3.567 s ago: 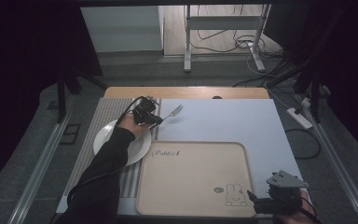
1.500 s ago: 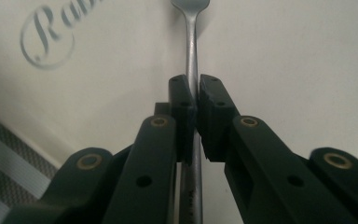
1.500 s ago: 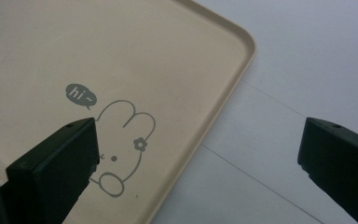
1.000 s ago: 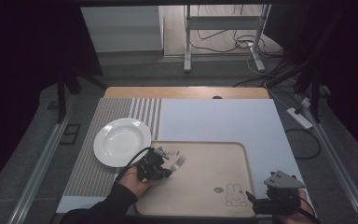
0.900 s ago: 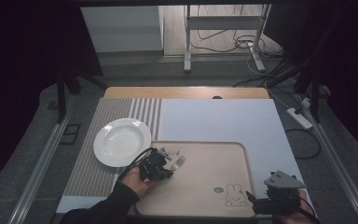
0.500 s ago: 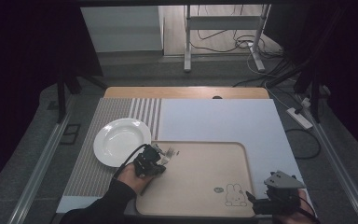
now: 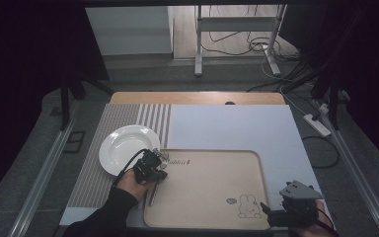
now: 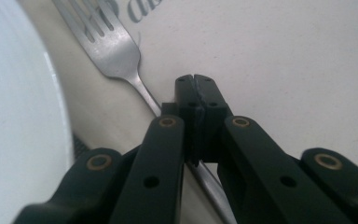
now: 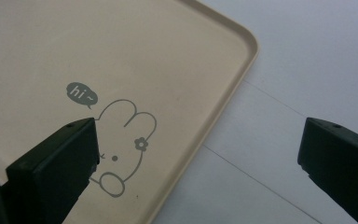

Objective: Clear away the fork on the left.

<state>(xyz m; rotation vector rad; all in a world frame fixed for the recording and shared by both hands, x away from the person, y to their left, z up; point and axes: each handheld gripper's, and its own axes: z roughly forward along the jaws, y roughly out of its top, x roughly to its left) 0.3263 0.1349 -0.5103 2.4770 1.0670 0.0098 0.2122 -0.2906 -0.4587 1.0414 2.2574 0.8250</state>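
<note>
Beige tray (image 7: 212,197) lies on the table; white plate (image 7: 123,148) sits just beside its left rim. Metal fork (image 8: 121,60), plain steel, four tines, lies at the tray's left edge, long axis along it, tines toward the far side. Left gripper (image 8: 196,88) pinches its handle; right gripper (image 9: 200,154) has jaws spread wide, holding nothing

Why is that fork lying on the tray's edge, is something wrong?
Nothing is broken or spilled. The fork lies slanted across the tray's left rim, tines beside the white plate, its handle pinched in the left gripper.
</note>
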